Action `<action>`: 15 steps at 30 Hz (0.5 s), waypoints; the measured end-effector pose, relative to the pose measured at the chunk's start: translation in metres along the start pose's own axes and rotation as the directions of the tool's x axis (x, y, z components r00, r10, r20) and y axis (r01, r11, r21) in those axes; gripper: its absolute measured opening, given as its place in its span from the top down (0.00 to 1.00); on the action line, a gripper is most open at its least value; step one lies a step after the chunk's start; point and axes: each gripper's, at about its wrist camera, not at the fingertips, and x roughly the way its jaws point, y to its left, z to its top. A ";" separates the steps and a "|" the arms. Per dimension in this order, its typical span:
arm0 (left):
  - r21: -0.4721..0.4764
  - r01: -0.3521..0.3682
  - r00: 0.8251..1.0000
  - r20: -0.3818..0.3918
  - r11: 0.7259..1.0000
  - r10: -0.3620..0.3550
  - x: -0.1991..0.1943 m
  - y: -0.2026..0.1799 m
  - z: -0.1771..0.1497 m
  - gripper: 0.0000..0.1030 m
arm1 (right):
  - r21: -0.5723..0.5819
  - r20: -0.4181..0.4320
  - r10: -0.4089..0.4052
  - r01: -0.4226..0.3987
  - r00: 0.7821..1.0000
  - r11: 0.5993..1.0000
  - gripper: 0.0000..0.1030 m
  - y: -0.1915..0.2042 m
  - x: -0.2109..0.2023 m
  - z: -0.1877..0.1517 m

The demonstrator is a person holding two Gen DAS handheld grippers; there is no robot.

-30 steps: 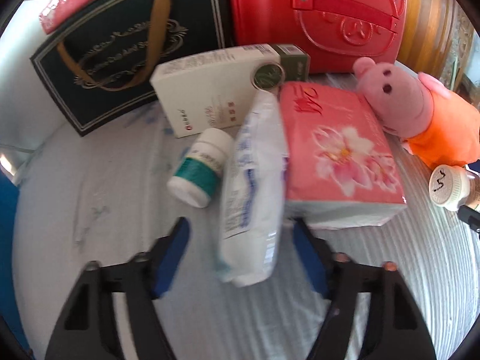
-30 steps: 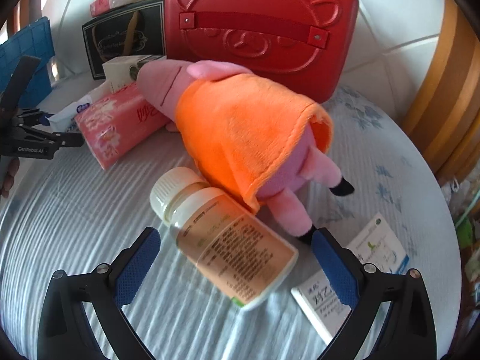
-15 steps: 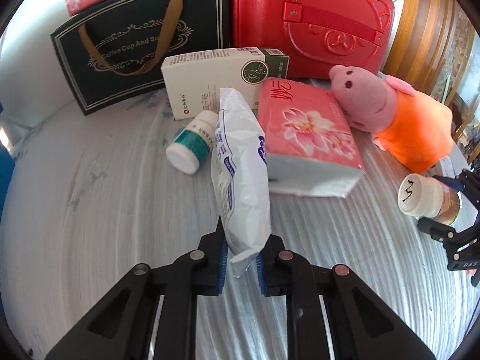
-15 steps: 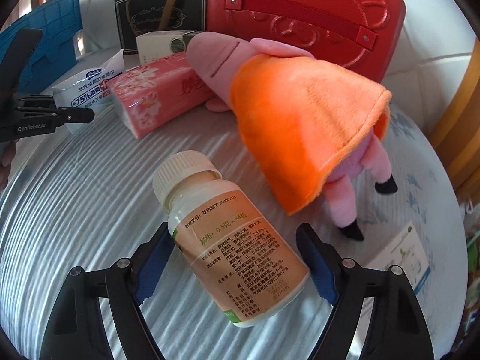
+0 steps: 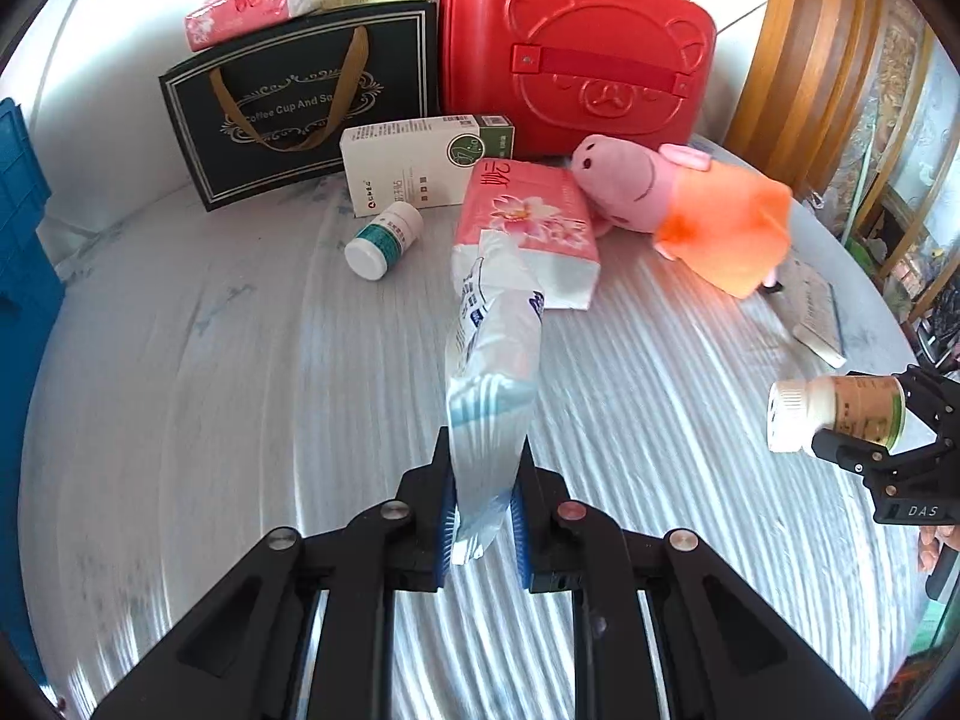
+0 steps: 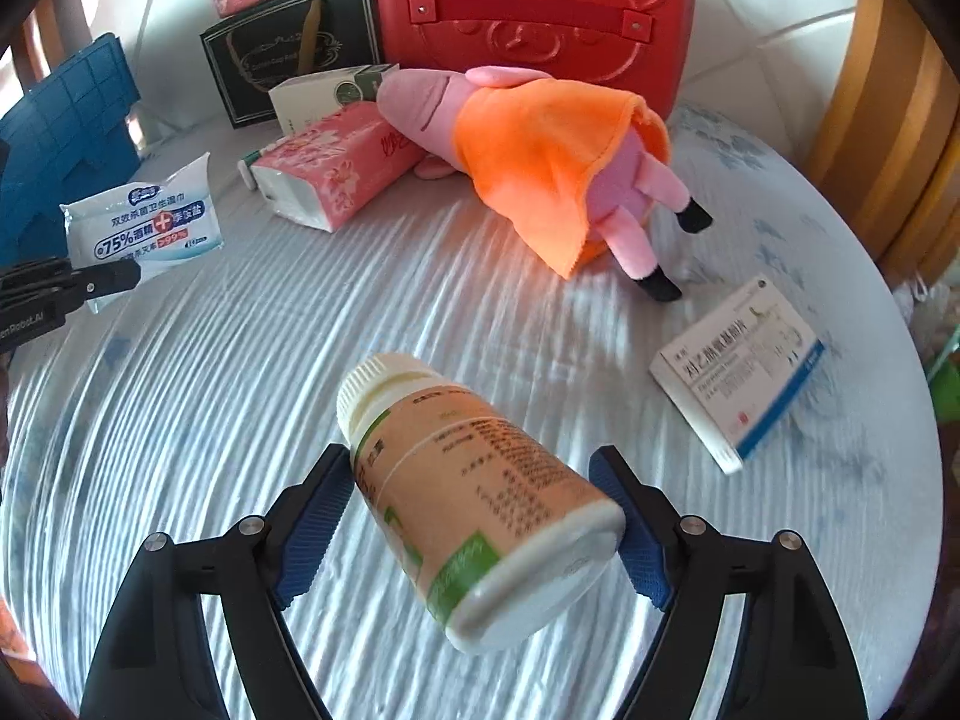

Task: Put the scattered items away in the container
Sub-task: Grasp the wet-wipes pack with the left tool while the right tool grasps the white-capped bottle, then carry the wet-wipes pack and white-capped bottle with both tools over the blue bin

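My left gripper [image 5: 483,480] is shut on the lower end of a white and blue wipes pack [image 5: 492,360], which hangs lifted above the striped bedsheet. The right wrist view shows that pack [image 6: 144,222] at the far left. My right gripper [image 6: 471,462] has its jaws closing on a tan pill bottle [image 6: 480,498] with a white cap. The blue pads press its sides and it hangs clear of the sheet. Still lying on the bed are a small green-labelled bottle [image 5: 384,237], a white and green box [image 5: 420,165], a pink tissue pack [image 5: 522,222] and a pig plush [image 5: 678,204].
A blue crate [image 5: 18,228] stands at the left edge. At the back are a red hard case [image 5: 576,60] and a black gift bag [image 5: 300,108] with another tissue pack [image 5: 252,9] on top. A white and blue medicine box [image 6: 738,372] lies at the right.
The left jaws closed on the wipes pack and lifted it back from the pile. The right jaws closed in on the pill bottle and raised it off the sheet.
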 end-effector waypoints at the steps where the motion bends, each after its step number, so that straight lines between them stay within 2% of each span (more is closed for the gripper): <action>1: -0.001 0.000 1.000 0.003 1.000 0.000 -0.006 0.000 -0.002 0.85 | 0.003 -0.001 -0.003 0.003 1.000 1.000 0.23 0.001 -0.004 0.000; 2: -0.004 0.002 1.000 0.008 1.000 -0.002 -0.012 0.000 -0.003 0.85 | 0.005 0.000 -0.004 0.004 1.000 1.000 0.26 0.002 -0.010 -0.002; 3: -0.006 0.003 1.000 0.012 1.000 -0.003 -0.017 0.000 -0.004 0.85 | 0.007 0.003 0.001 -0.001 1.000 1.000 0.37 0.004 -0.015 -0.003; 6: -0.003 0.007 1.000 0.019 1.000 -0.007 -0.031 0.000 -0.008 0.85 | 0.006 -0.004 -0.020 0.020 1.000 1.000 0.48 0.009 -0.027 -0.004; 15: 0.005 0.021 0.999 0.032 1.000 -0.021 -0.061 0.003 -0.017 0.85 | 0.023 -0.006 -0.031 0.032 0.999 0.999 0.50 0.024 -0.049 -0.013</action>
